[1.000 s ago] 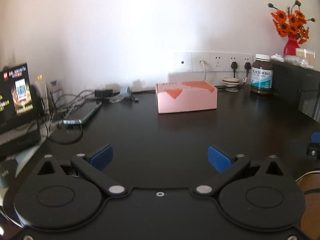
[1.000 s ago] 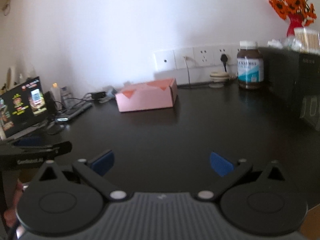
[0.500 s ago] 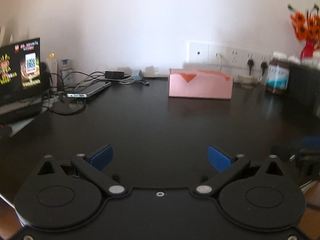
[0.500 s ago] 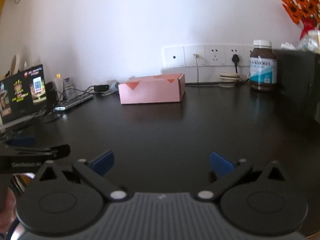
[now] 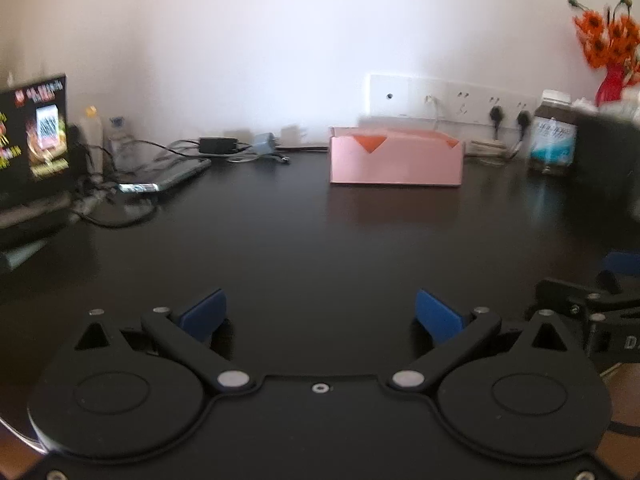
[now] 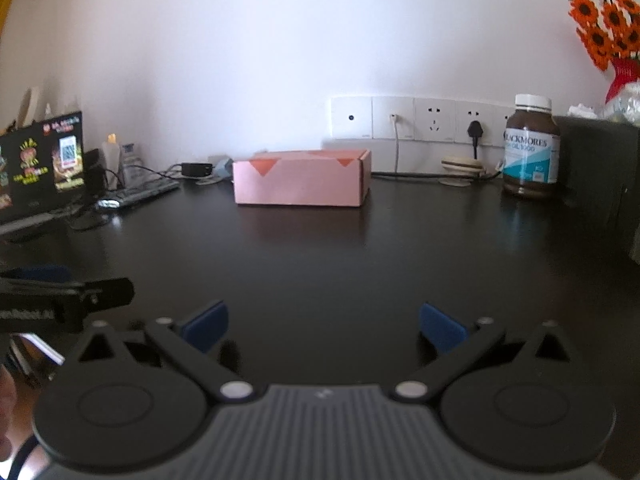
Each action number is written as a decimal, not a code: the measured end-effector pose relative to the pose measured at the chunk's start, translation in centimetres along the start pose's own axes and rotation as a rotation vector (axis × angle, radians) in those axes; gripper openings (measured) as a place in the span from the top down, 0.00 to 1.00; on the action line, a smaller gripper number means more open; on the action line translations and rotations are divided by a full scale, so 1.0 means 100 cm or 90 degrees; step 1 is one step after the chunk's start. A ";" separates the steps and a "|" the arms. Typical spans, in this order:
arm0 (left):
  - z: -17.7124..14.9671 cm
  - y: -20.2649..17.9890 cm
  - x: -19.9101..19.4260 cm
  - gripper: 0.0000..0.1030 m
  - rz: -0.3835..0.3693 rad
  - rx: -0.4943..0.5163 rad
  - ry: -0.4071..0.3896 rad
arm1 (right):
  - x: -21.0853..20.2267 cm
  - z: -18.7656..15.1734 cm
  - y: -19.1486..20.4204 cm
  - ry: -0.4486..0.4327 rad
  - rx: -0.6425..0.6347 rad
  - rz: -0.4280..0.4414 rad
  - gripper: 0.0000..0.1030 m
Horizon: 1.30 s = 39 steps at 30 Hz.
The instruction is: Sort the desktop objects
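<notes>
Both grippers, left gripper (image 5: 320,312) & right gripper (image 6: 324,322), hang wide open w/ nothing held, low over the dark worktop (image 6: 320,264), prob. lining up on the pink box (image 6: 301,182). Box sits well beyond them by the wall sockets (image 6: 416,118), brown supplement bottle (image 6: 530,146) right of box, phone (image 5: 166,180) & cables left of it. Left view is blurred, so bottle label reads only in the right view; box contents can't be seen.

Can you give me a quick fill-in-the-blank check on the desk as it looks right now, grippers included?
1. The left gripper and the right gripper are both ____, holding nothing.
2. The open box near the wall is ____ in colour.
3. The brown supplement bottle has a ____ cap.
4. The flowers in the red vase are ____.

Missing words: open; pink; white; orange
</notes>
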<state>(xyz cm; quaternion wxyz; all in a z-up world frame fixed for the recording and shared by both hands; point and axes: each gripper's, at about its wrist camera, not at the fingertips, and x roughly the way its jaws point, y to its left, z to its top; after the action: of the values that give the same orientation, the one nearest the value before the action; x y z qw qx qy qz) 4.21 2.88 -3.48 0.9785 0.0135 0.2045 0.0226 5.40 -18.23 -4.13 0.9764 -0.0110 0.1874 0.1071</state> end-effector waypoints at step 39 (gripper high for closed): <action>-0.014 -0.006 -0.009 0.00 -0.003 -0.012 -0.042 | 0.007 -0.011 0.004 -0.064 -0.009 0.001 0.01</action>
<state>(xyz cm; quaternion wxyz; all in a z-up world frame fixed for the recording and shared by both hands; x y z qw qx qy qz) 2.86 2.27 -4.40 0.9848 0.0042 0.1723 0.0220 5.56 -17.81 -5.40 0.9844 -0.0122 0.1370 0.1099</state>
